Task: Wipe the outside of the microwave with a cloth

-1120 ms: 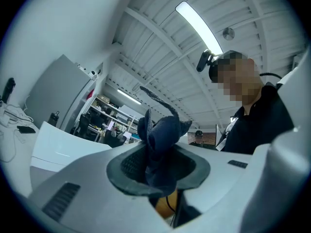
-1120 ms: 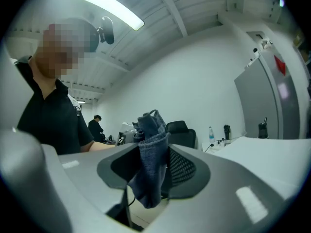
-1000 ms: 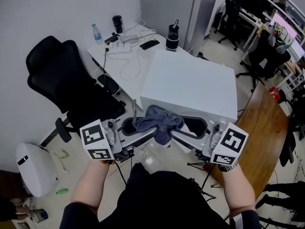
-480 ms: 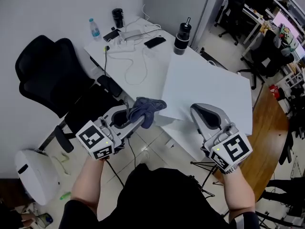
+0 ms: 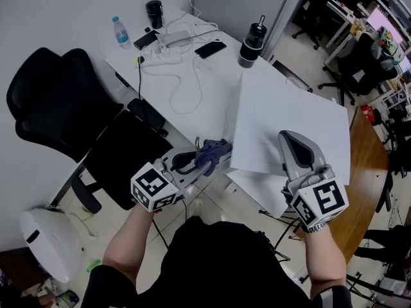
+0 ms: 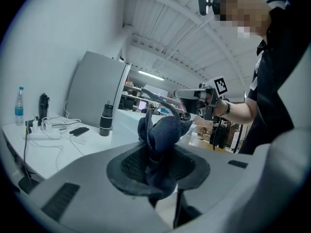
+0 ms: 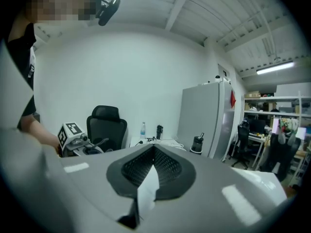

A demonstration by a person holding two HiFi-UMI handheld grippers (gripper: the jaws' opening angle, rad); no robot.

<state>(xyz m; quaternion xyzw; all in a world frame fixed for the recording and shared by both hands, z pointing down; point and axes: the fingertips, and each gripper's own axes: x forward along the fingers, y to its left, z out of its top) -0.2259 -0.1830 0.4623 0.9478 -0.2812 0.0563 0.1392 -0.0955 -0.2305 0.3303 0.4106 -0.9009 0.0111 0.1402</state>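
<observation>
White microwave [image 5: 289, 117] at centre: above its near edge, the right gripper [image 5: 290, 137] has just closed its jaws together, nothing between them. Just beside the microwave's left corner, the left gripper [image 5: 210, 162] holds the bunched dark blue cloth [image 5: 215, 150] clamped between its jaws.

Office: a white desk [image 5: 192, 92] carries a power strip [image 5: 164, 56] with trailing cables, a phone [image 5: 211, 49], a water bottle [image 5: 119, 32] and a black flask [image 5: 252, 43]; a black swivel chair [image 5: 61, 108] stands left of the desk, and rows of workstations [image 5: 379, 24] with monitors lie beyond its right end.
</observation>
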